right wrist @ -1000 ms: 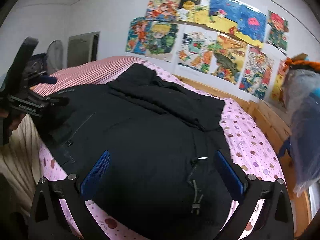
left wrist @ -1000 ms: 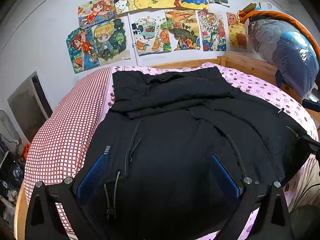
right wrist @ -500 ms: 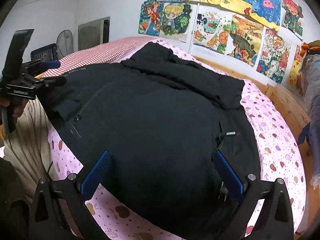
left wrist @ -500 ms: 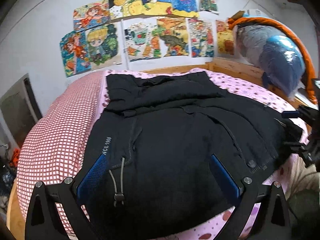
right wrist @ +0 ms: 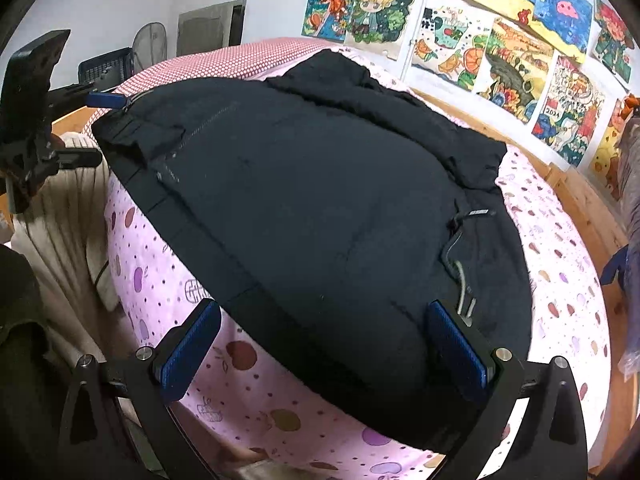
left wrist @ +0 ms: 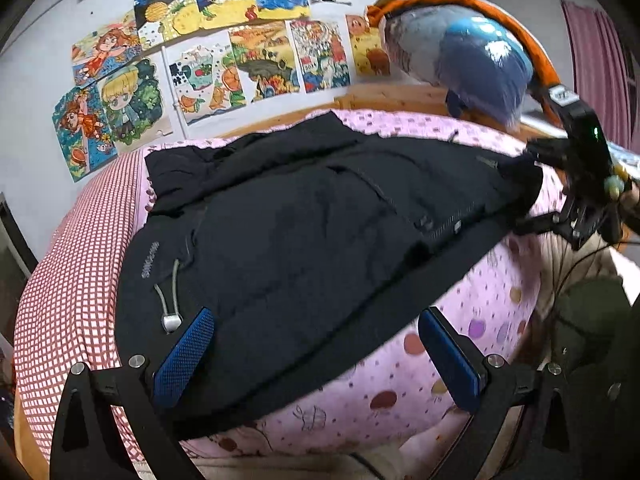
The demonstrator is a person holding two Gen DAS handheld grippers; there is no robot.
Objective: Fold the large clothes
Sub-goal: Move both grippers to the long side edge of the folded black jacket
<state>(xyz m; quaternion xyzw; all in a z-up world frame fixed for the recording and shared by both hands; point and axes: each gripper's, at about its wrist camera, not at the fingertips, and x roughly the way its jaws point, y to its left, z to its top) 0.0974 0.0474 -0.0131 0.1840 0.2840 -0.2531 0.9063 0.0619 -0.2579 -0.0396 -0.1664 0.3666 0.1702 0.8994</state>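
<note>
Pink dotted bedding (left wrist: 460, 344) fills the lower frame, with drawings (left wrist: 224, 60) on the wall above. On it a black jacket (left wrist: 304, 240) lies spread across the centre, looking soft, bulky and fairly heavy. Both the left gripper (left wrist: 316, 352) and right gripper (right wrist: 324, 344) hover with jaws wide, empty, at its near hem (right wrist: 280, 320); grasp there. Open bed remains beyond.

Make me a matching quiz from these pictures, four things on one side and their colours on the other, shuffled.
Things:
1. jacket
2. bed sheet
3. blanket
4. finger pads

Colours:
A. blue
B. red and white check
C. black
D. pink with spots

Pairs: 1-C, 2-D, 3-B, 4-A
</note>
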